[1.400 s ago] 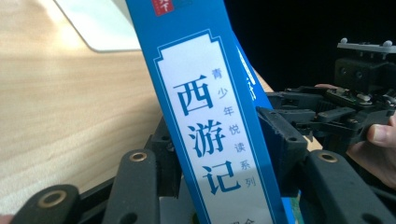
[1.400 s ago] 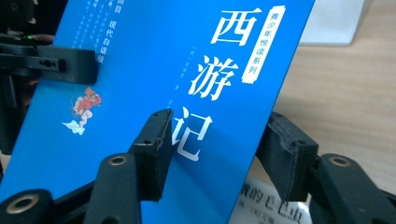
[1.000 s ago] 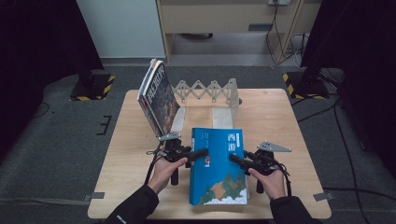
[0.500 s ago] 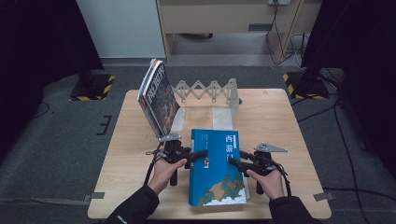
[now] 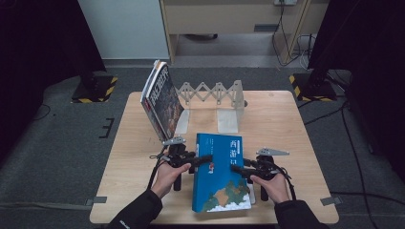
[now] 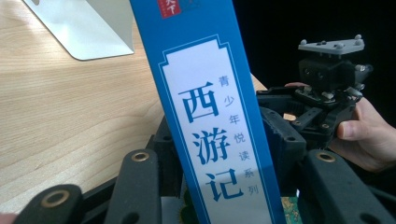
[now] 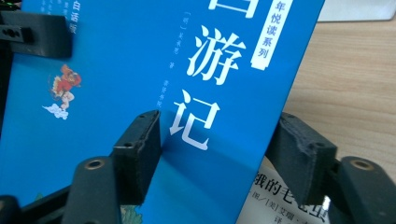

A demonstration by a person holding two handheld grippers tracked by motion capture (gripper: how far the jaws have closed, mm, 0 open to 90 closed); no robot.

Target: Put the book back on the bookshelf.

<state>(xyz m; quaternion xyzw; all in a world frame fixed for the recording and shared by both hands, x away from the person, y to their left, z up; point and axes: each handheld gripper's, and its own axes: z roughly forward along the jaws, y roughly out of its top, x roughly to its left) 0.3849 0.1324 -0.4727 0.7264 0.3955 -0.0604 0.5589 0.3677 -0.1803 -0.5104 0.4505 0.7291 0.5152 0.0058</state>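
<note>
One blue book (image 5: 222,171) is the job here: a thick, stiff-covered volume with a glossy jacket. Expect it to be fairly heavy and a little slippery, but not fragile. It sits at the near middle of the table (image 5: 286,124), tilted up off a second book (image 7: 280,196) beneath it. Take it across its thickness at the spine or at the opposite long edge, with the pads well onto the covers, so it cannot swing or fan open.

Your left tongs (image 5: 207,158) do just that. They are partly closed over the spine on the book's left side, with one pad on each cover. Your right tongs (image 5: 237,170) straddle the book's right edge. They have just been opening, and by my reading they no longer pinch it.

From above you can see the whole layout, including the leaning magazines (image 5: 160,98) and the folding rack (image 5: 215,93) at the far side. The left gripper view adds the spine standing between the pads. The right gripper view adds the lower book's page peeping out under the blue cover.
</note>
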